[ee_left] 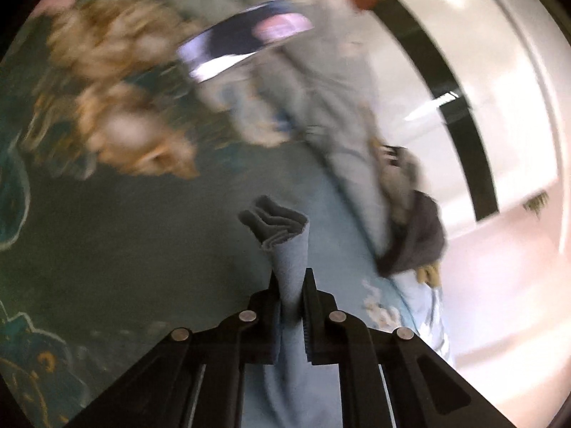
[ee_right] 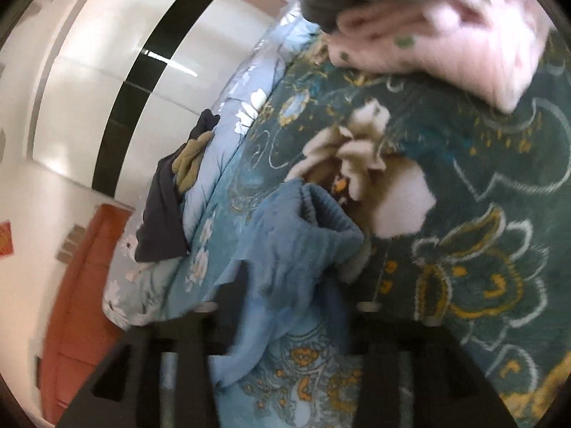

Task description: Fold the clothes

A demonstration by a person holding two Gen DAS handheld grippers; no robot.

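L gripper (ee_left: 291, 281) jaws pinching blue cloth (ee_left: 289, 267), lifted over green bedspread (ee_left: 125, 232); bkgd blurred. R gripper (ee_right: 299, 285) jaws spread, cloth (ee_right: 303, 249) lying between, contact unclear; R finger mostly lost in blur

A dark green floral bedspread (ee_right: 481, 185) is covering the bed, with a pale blue flowered quilt (ee_right: 246, 82) lying along its far edge. Beyond that edge, a glossy white wardrobe (ee_right: 85, 82) with a black stripe (ee_right: 157, 82) is standing.
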